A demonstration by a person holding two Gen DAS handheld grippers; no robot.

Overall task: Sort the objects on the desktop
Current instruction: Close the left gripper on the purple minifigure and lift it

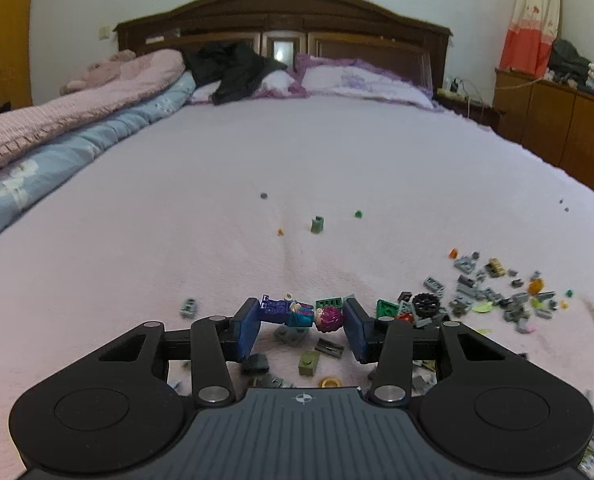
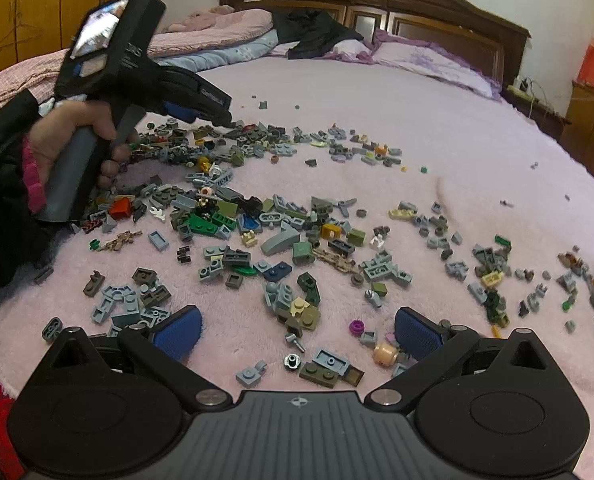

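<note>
Left gripper sits low over the pink bed cover, jaws narrowed around a toy minifigure lying crosswise between the blue pads: magenta hair end toward the one pad, purple legs toward the other. Pads look to be at or almost at contact, but the fisheye angle makes it hard to say whether they actually press on it yet, so call it bracketed, not confirmed held. The figure rests at the left fringe of the brick scatter, with a dark grey piece, an olive brick and a yellow ring just beside and under the jaws. Handling judgement: the figure is light, hard plastic, smooth and slippery, and its hair, head and legs are jointed and can pop off or swivel; a head-to-feet pinch risks it rotating or shooting out, so a hold across the torso would be firmer. The soft, fuzzy cover gives under the pads and lets small bits sink and snag. Right gripper hovers wide open over the near part of the pile, nothing between its pads, a peach round piece and a magenta stud near one finger. Room: plenty of bare cover ahead and left in the left wrist view, only a few stray studs; the folded quilts border the left side, the right bed edge is well apart, and the dense scatter crowds the right.
</note>
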